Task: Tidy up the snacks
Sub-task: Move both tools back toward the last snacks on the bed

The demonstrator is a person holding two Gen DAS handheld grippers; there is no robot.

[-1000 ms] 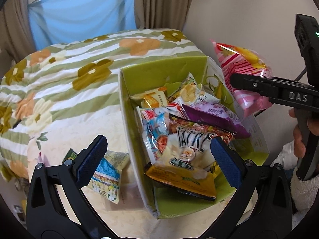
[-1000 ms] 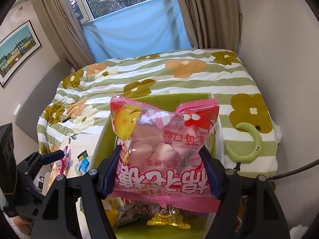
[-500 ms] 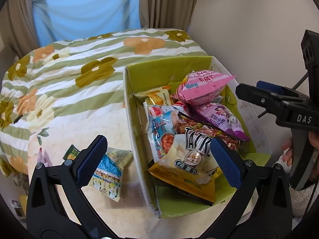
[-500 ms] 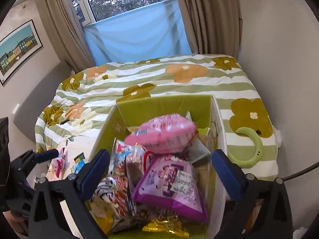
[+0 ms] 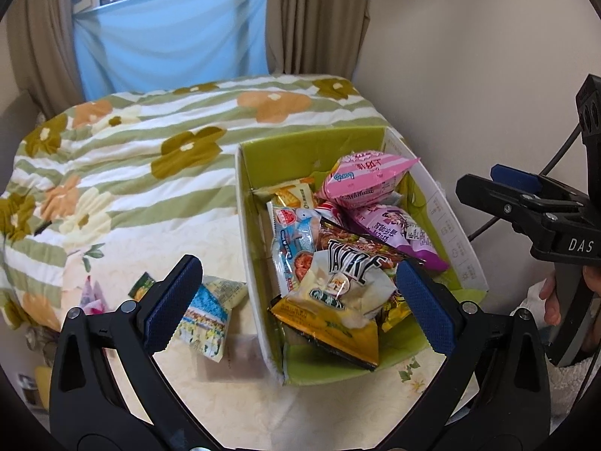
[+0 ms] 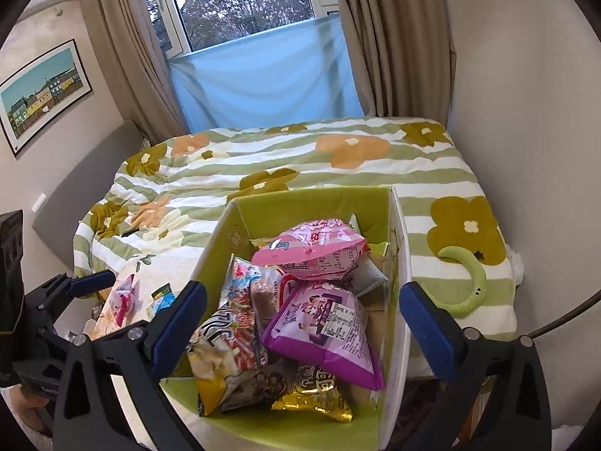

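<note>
Presently, the left gripper [image 5: 296, 300] stands with its blue-padded fingers [image 5: 171, 300] spread wide and nothing between them; it hangs above the near end of the green box [image 5: 300, 150], the left finger over the bedding at 8 o'clock of the left wrist view and the right finger over the box's near right corner. The right gripper [image 6: 302, 325] is likewise spread wide and holds nothing, its fingers [image 6: 428, 325] straddling the box from above in its own view; seen from the left wrist camera it sits at 3 o'clock, outside the box's right wall. Inside the box the snacks lie heaped: a pink bag [image 6: 310, 250] rests on top toward the far end, a purple bag [image 6: 325, 329] lies just nearer and partly under it, a black-and-white lettered bag [image 5: 349, 274] sits near the front over a yellow packet [image 5: 330, 332], and a gold packet [image 6: 313, 392] lies at the near wall. Outside the box, just beside its left wall, a blue-and-white packet [image 5: 204, 314] lies on the cream cover, with a small dark green packet [image 5: 139, 285] and a pink item [image 6: 123, 297] further left, identity unclear. The box stands on a floral striped bedspread [image 6: 338, 173]; a green crescent-shaped object [image 6: 465, 282] rests on it at 3 o'clock of the right wrist view.
</note>
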